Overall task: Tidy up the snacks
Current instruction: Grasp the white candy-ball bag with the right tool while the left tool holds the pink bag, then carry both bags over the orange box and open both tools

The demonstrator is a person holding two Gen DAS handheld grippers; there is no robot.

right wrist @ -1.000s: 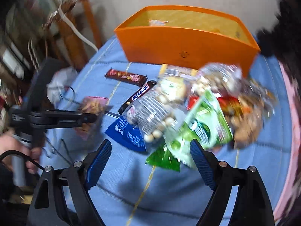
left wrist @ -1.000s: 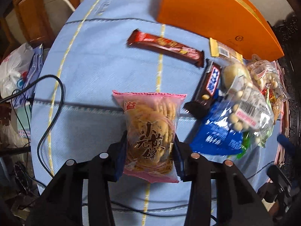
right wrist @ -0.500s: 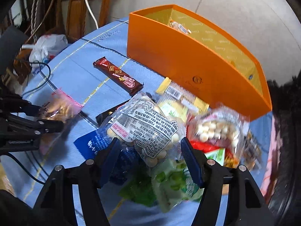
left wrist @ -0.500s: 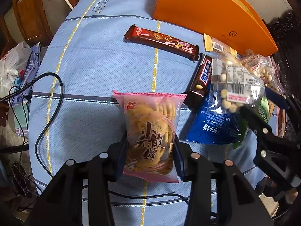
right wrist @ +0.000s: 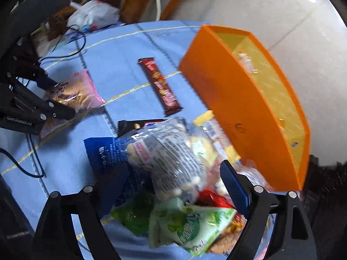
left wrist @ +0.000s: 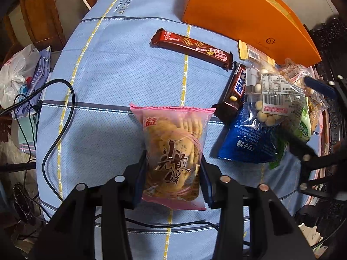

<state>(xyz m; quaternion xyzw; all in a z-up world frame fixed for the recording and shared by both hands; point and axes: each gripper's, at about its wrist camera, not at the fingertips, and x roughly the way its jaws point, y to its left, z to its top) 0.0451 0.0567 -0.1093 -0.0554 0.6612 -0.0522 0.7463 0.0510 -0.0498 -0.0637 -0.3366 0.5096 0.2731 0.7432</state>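
Two grippers: left gripper (left wrist: 172,173) clamps pink cracker packet (left wrist: 173,151); right gripper (right wrist: 173,184), jaws just widening, straddles clear nut bag (right wrist: 171,158), orange box (right wrist: 238,112) at two o'clock.

White plastic bag (left wrist: 16,73) beside wooden furniture (left wrist: 39,15) (black cable (left wrist: 63,117) nearby).

blue packet (left wrist: 245,145) half covered, pile (right wrist: 195,195) blurred

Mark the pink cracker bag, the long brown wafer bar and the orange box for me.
pink cracker bag (left wrist: 173,151): left wrist view, middle of its front print.
long brown wafer bar (left wrist: 192,51): left wrist view, middle of the wrapper.
orange box (right wrist: 234,112): right wrist view, its near outer wall.
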